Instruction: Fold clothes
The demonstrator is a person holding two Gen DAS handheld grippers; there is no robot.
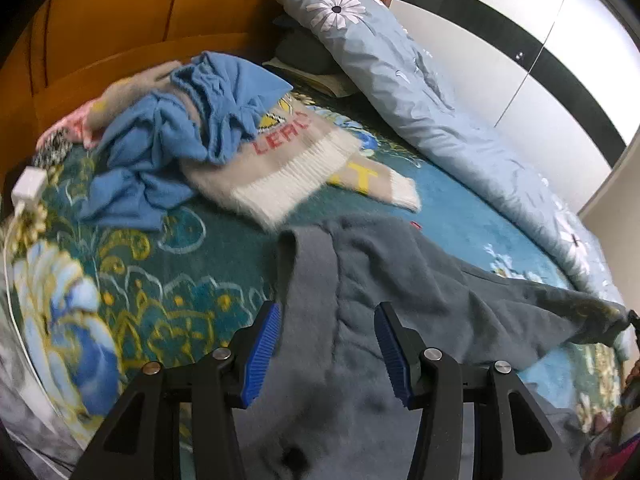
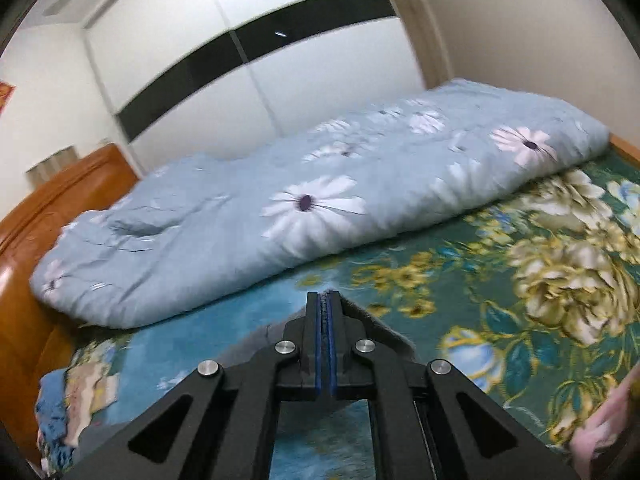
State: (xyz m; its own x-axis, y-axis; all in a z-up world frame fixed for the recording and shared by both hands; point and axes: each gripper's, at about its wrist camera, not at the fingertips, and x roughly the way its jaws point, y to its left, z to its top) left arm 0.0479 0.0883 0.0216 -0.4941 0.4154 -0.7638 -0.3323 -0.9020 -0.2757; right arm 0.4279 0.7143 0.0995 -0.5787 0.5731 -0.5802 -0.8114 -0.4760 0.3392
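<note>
A grey garment [image 1: 400, 280] is spread under the released left gripper [image 1: 326, 348]; one corner is pinched in the clenched right gripper [image 2: 327, 320]. Beyond both, a floral blanket [image 2: 520, 280], rolled quilt [image 2: 320, 200] and white wardrobe [image 2: 240, 60] are seen.

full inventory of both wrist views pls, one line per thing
grey garment: 1, grey, spread on the bed nearest the grippers
blue garment: 1, blue, crumpled, on the sweater
sweater: 1, beige and white, red letters, beyond the grey garment
quilt: 1, light blue with white daisies, rolled along the bed's far side
blanket: 1, teal floral, covering the bed
charger: 1, white, with cable, bed's left edge
headboard: 1, orange wood, behind the clothes pile
wardrobe: 1, white with a black band, behind the bed
left hand-held gripper: 1, black with blue pads, open over the grey garment
right hand-held gripper: 1, same, shut on the grey garment's edge
</note>
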